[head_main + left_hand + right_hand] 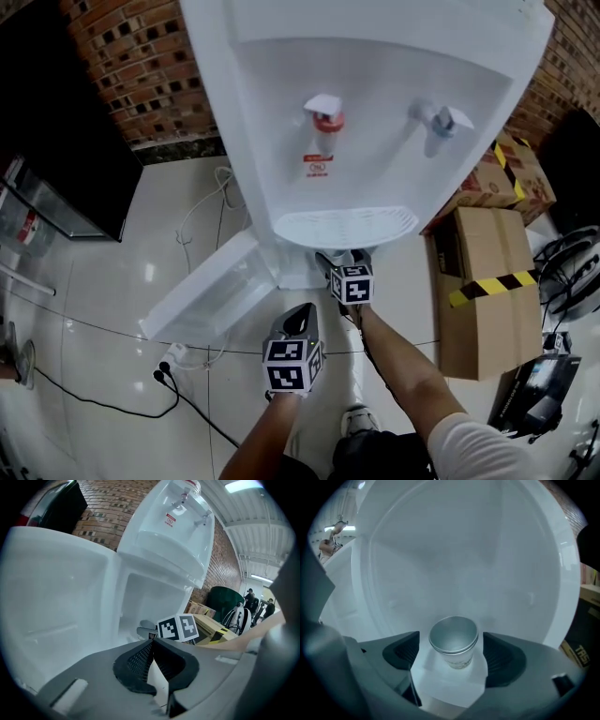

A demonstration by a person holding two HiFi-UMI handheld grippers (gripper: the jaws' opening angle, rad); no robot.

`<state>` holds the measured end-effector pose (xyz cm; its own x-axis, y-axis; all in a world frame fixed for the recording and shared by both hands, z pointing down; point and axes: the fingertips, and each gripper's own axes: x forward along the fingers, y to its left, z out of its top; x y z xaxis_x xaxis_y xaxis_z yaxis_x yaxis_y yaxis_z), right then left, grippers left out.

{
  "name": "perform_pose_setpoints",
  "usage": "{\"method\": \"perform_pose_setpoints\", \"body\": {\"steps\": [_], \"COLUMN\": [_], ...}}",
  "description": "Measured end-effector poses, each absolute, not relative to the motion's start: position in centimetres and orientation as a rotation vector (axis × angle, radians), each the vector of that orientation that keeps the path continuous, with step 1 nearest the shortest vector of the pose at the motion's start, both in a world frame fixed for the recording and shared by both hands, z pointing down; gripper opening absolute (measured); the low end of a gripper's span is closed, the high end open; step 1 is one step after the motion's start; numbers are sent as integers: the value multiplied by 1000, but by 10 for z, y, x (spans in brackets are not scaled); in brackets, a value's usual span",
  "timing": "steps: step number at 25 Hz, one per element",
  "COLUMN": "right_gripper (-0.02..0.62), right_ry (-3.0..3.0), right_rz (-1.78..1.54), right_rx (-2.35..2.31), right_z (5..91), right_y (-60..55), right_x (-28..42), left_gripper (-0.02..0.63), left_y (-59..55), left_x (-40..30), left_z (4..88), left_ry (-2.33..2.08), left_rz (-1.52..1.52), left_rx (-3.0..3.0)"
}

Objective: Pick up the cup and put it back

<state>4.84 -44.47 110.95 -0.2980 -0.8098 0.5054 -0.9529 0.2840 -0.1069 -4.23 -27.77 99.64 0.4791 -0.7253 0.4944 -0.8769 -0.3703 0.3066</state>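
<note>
Right gripper view shows the cup (454,648) upright on the dispenser cabinet (454,559) floor, nearer its front edge, between the right gripper's (451,638) wide-apart jaws, untouched. The left gripper (151,644) is closed, empty. Either the grasp or only the withdrawal remains; I cannot tell which.

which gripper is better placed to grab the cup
Right. The jaws of the right gripper stand open on either side of the cup, inside the dispenser cabinet. The left gripper is shut and sits outside the cabinet.
</note>
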Motion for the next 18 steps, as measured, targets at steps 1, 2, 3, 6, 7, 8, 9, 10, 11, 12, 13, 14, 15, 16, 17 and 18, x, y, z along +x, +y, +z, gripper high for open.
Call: {"method": "perform_pose_setpoints", "body": {"steps": [1,2,3,6,7,8,9,10,11,12,13,14,15,16,17,18], "right_gripper": [437,437,437,437,437,436,434,420,408,373,373,370,367,367,367,367], "right_ry": [-2199,-2190,-2181,-2175,-2177,-2178,-2179,-2177,-2175,-2173,-2173,-2175,-2181,-2191,-2203,-2215], "right_rz": [555,556,563,574,567,558,551,546,540,532,525,519,512,503,493,484], "right_rx": [1599,1608,1617,1621,1616,1612,1612,1614,1617,1618,1617,1616,1616,1614,1609,1601], "right_z": [1113,1116,1119,1126,1127,1128,1128,1129,1129,1128,1127,1125,1122,1118,1114,1110], "right_y": [-448,-450,-453,-458,-460,-462,-463,-465,-465,-466,-465,-464,-461,-457,-453,-448], "right_x": [48,49,50,50,49,48,48,47,48,48,48,48,48,48,47,46], "left_gripper": [0,0,0,0,0,0,0,0,0,0,0,0,0,0,0,0], "left_y": [-279,-280,-280,-278,-277,-277,-277,-277,-276,-276,-276,-275,-276,-277,-279,-282], "left_x": [-43,-43,-43,-42,-42,-42,-43,-45,-47,-49,-51,-54,-56,-58,-60,-62], "left_z": [998,1000,1001,1005,1006,1007,1009,1010,1012,1013,1015,1017,1019,1020,1021,1021], "left_ry": [-1327,-1330,-1333,-1334,-1334,-1336,-1338,-1341,-1344,-1347,-1351,-1356,-1361,-1368,-1374,-1380], "left_rz": [378,381,381,379,381,384,385,384,381,380,379,379,378,374,369,363], "left_rx": [2196,2196,2194,2190,2189,2187,2183,2177,2170,2163,2155,2147,2138,2130,2123,2118]}}
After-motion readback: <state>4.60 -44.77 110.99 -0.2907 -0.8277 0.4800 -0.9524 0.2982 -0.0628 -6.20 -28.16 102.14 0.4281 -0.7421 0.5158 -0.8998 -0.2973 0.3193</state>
